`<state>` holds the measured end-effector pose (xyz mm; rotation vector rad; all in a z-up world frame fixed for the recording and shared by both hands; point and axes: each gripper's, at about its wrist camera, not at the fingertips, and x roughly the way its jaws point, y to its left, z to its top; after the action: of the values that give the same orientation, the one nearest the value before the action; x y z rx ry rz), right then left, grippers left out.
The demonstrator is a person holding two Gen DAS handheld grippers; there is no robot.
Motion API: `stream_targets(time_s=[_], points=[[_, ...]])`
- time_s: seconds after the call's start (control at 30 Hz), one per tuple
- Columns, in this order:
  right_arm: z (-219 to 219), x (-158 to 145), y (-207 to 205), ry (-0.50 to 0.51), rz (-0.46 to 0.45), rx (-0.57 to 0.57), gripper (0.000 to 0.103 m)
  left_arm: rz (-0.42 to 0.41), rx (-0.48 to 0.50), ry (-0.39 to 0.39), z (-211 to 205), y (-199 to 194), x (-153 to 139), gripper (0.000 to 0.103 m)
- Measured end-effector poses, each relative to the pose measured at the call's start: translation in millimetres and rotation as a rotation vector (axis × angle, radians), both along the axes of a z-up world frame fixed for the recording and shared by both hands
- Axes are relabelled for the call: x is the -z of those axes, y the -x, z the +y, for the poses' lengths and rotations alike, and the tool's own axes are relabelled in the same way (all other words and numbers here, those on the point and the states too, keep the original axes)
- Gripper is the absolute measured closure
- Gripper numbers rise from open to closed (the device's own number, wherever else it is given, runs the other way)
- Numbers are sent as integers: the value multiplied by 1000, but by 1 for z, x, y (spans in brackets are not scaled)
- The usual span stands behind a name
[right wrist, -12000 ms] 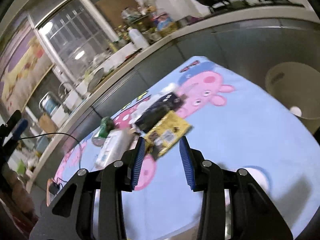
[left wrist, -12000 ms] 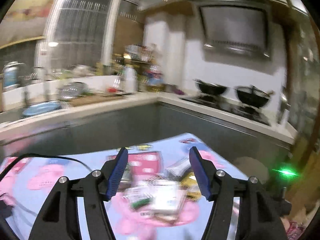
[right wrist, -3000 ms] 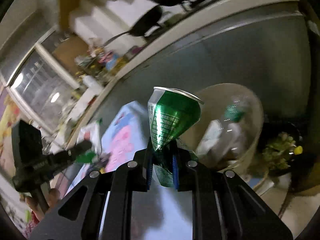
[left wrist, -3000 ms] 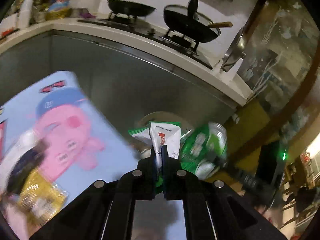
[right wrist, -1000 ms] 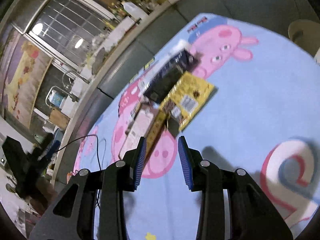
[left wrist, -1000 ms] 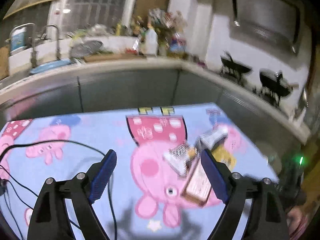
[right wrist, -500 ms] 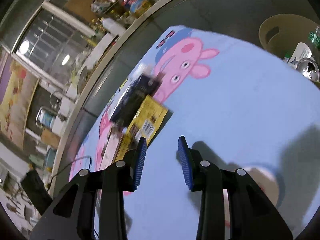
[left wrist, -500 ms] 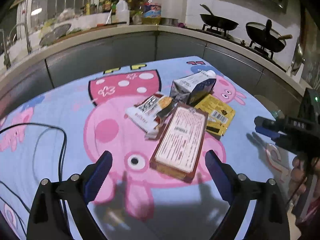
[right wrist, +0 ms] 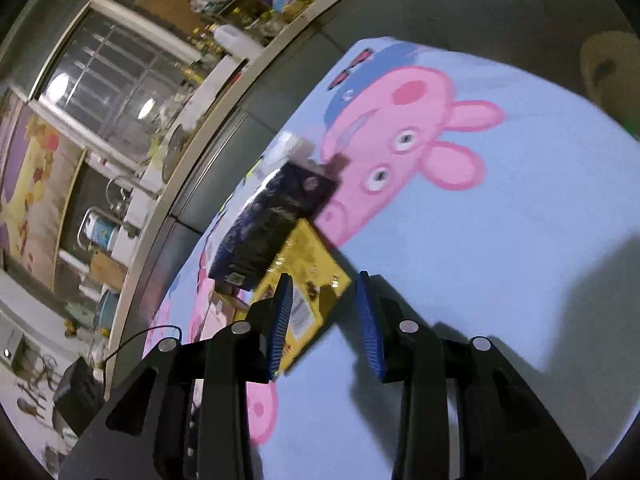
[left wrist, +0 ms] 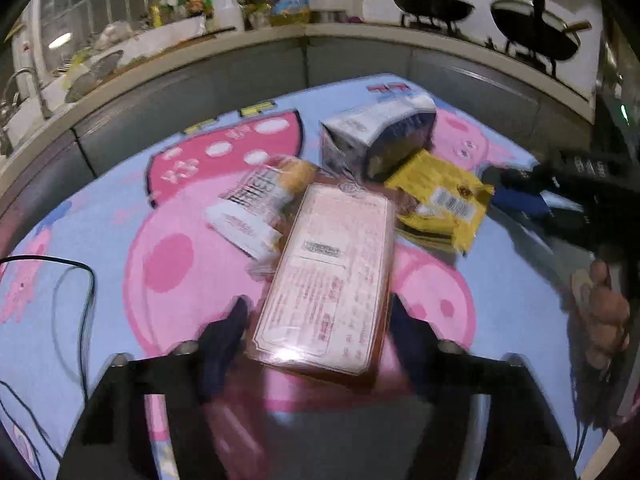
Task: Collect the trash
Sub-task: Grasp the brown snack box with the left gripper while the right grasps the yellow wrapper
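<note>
Your left gripper point(left wrist: 318, 322) is down over the pile of trash on the light-blue cartoon-pig tablecloth point(left wrist: 104, 216), and its blurred dark fingers point(left wrist: 224, 340) straddle the near end of the flat pink-and-brown rectangular carton point(left wrist: 328, 276); the jaws have just been closing, the carton sits between them, yet the blur keeps me from saying whether the pads press its sides, so I cannot tell if you have it gripped. Left of the carton lies a white-and-orange crumpled snack wrapper point(left wrist: 260, 204), partly tucked under its edge. Behind it a white and dark-blue box-shaped drink carton point(left wrist: 376, 136) lies on its side, and just right of that is a flat yellow foil packet point(left wrist: 440, 204) with a barcode facing up. Your right gripper point(right wrist: 324, 316) hangs partly parted and holds nothing: the corner of the yellow packet point(right wrist: 308, 276) shows between and behind its blue-padded fingers point(right wrist: 282, 320), not pinched. The dark drink carton point(right wrist: 272, 220) lies just beyond that packet, touching it. In the left view your right hand point(left wrist: 604, 312) shows at the right edge, holding the black tool. A black cable point(left wrist: 76, 300) loops over the cloth at the left. A beige round bin point(right wrist: 608, 68) stands past the table's far corner in the right view.
</note>
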<state>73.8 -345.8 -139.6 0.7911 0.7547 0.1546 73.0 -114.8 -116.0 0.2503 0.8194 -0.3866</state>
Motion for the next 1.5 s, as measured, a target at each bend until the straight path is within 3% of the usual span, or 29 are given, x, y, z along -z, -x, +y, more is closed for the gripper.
stream_targets(time_s=[0.07,0.1,0.13,0.37,0.6,0.7,0.73,0.77,0.87,1.0,1.13,1.23,1.3,1.37,1.4,1.43,1.5], points=[[11,-1,-6,28,-10,-34,74,-17,2,-5,1,5,0,40],[18,-1,-7,56,-17,-48,92,-17,3,-3,3,6,-1,41],[21,-1,-7,66,-18,-55,101,-15,1,-3,5,8,-1,41],[20,-10,30,4,-73,-16,102,6,-1,55,41,32,-13,43],[18,-9,92,-32,-66,-21,102,3,83,113,64,70,-25,43],[20,1,113,-60,-36,-27,99,4,96,105,67,81,-21,41],[21,4,116,-71,-28,-29,98,7,87,97,67,82,-19,36],[20,8,119,-87,-18,-29,98,20,65,87,68,81,-15,25],[17,18,123,-109,18,-10,78,53,31,99,68,74,-11,22],[19,14,128,-87,-4,-16,64,37,21,82,62,68,-13,18],[25,12,123,-27,-13,-39,64,53,13,37,55,63,-4,20],[36,10,116,28,-29,-61,64,79,26,16,52,63,6,35],[45,10,111,45,-41,-88,65,44,38,-21,49,69,5,42],[53,14,106,35,-39,-140,81,53,43,-27,48,68,3,43],[55,18,103,23,-26,-156,102,64,44,-24,48,67,1,43],[55,21,101,6,-17,-163,102,70,48,-15,47,67,-2,44],[47,14,108,-25,-83,-135,102,67,60,21,46,68,-12,44]])
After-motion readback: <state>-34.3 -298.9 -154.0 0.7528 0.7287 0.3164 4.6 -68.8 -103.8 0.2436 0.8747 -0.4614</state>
